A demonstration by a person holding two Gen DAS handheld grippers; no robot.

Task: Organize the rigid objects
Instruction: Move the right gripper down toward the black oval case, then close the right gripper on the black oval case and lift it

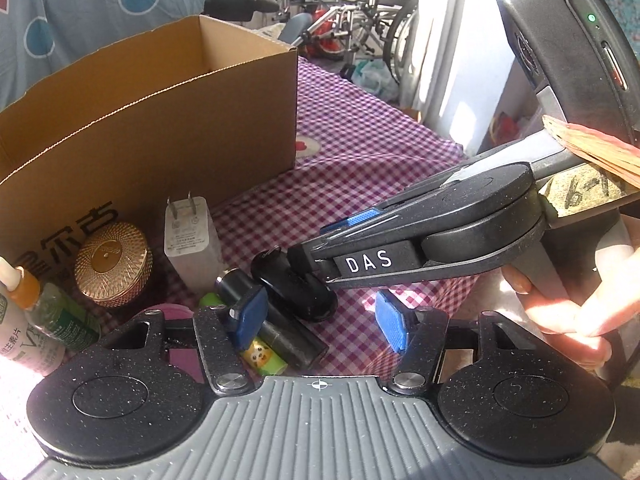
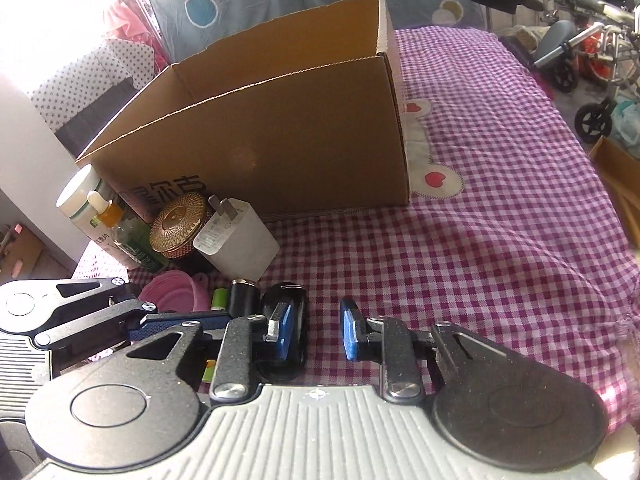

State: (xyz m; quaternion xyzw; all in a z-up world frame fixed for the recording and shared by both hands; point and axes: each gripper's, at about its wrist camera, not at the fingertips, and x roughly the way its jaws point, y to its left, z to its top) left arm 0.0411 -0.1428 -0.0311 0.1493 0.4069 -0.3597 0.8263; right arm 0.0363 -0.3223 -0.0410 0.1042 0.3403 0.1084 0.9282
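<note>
Half hidden behind the left gripper [image 1: 318, 322]: green eraser [image 1: 264, 354], dark cylinder [image 1: 276, 326]. Spread on purple checked cloth [image 2: 480, 260] before an open brown cardboard box [image 2: 280, 152]; wheelchairs [image 1: 360, 12] beyond. Glossy black oval mouse [image 2: 286, 320] beside the right gripper [image 2: 316, 334]. Both claws gaping, holding nothing.

An open brown cardboard box [image 2: 280, 136] stands upright on the checked cloth; beside its near wall cluster a gold-lidded jar [image 1: 114, 264], a white charger [image 1: 192, 240], bottles [image 2: 100, 216]; a black glossy case [image 1: 296, 284] lies flat nearby.
</note>
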